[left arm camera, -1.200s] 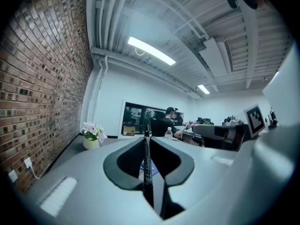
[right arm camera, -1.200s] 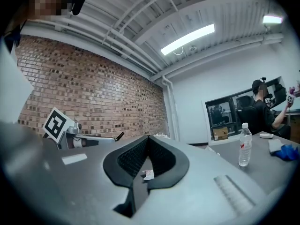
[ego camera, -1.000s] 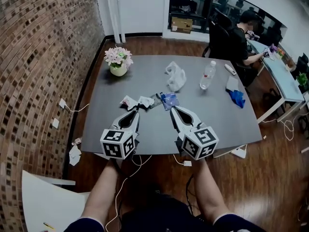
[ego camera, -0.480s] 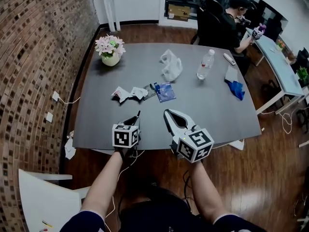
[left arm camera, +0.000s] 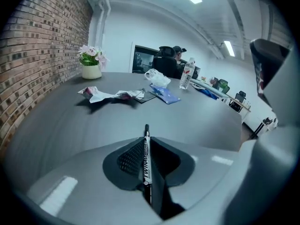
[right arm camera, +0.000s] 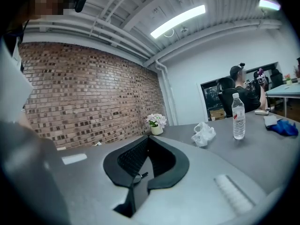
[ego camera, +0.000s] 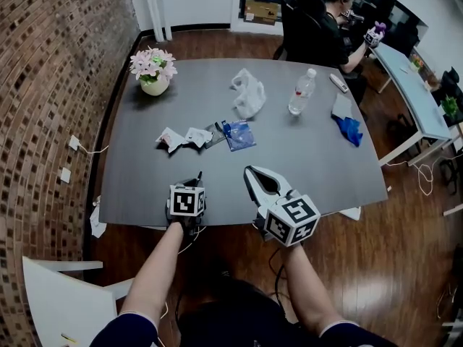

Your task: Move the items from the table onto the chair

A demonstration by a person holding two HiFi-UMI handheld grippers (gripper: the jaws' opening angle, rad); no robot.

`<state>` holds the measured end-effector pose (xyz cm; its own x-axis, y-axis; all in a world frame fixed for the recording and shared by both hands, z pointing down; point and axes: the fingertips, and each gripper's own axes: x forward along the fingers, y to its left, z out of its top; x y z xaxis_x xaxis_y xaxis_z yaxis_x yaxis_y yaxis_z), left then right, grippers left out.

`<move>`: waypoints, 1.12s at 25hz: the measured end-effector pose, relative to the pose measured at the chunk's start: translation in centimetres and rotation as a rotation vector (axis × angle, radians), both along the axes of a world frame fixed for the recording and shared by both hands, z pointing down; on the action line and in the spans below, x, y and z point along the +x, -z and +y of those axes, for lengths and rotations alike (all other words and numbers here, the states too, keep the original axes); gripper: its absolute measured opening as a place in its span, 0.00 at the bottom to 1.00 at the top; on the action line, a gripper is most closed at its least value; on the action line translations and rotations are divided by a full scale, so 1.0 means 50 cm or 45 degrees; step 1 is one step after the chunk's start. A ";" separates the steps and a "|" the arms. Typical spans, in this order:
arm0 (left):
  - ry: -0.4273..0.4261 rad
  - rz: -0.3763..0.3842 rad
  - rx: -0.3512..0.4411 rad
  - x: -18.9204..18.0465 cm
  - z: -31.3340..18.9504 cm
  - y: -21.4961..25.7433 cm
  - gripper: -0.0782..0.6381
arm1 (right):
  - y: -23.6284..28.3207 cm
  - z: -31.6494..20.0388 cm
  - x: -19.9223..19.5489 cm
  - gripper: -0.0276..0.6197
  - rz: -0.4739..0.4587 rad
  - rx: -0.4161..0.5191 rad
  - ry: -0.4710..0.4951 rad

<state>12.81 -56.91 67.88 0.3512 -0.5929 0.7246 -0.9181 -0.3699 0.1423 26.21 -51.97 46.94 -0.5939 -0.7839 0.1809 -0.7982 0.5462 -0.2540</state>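
My left gripper (ego camera: 195, 185) is shut on a black marker pen (left arm camera: 146, 154), whose tip sticks out past the jaws above the near edge of the grey table (ego camera: 311, 172). My right gripper (ego camera: 249, 172) is beside it, shut with nothing between its jaws. Farther in on the table lie two crumpled wrappers (ego camera: 173, 139), a blue packet (ego camera: 237, 134), a white plastic bag (ego camera: 247, 92), a water bottle (ego camera: 301, 92) and a blue cloth (ego camera: 350, 130). A white chair (ego camera: 58, 295) stands at the lower left, behind the table's near corner.
A flower pot (ego camera: 153, 69) sits at the table's far left corner. A brick wall (ego camera: 43, 107) runs along the left. A person (ego camera: 329, 20) sits at a desk beyond the far right corner. Cables lie on the wooden floor.
Both grippers have drawn back from the wrappers at the table's middle to its near edge. The left one now carries the marker pen.
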 end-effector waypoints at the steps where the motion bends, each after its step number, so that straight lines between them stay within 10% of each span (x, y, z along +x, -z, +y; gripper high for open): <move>1: 0.004 -0.006 0.001 0.000 0.000 -0.002 0.19 | -0.001 0.000 0.002 0.05 -0.001 -0.001 0.001; 10: 0.012 0.046 0.082 -0.001 -0.004 0.047 0.26 | 0.002 0.001 -0.002 0.05 -0.010 -0.002 0.025; 20: 0.003 0.240 0.695 -0.026 0.020 0.378 0.13 | 0.067 0.006 -0.022 0.05 -0.023 0.084 0.036; 28: -0.007 0.331 0.972 -0.043 0.092 0.565 0.13 | 0.138 0.036 -0.039 0.05 -0.011 0.182 0.042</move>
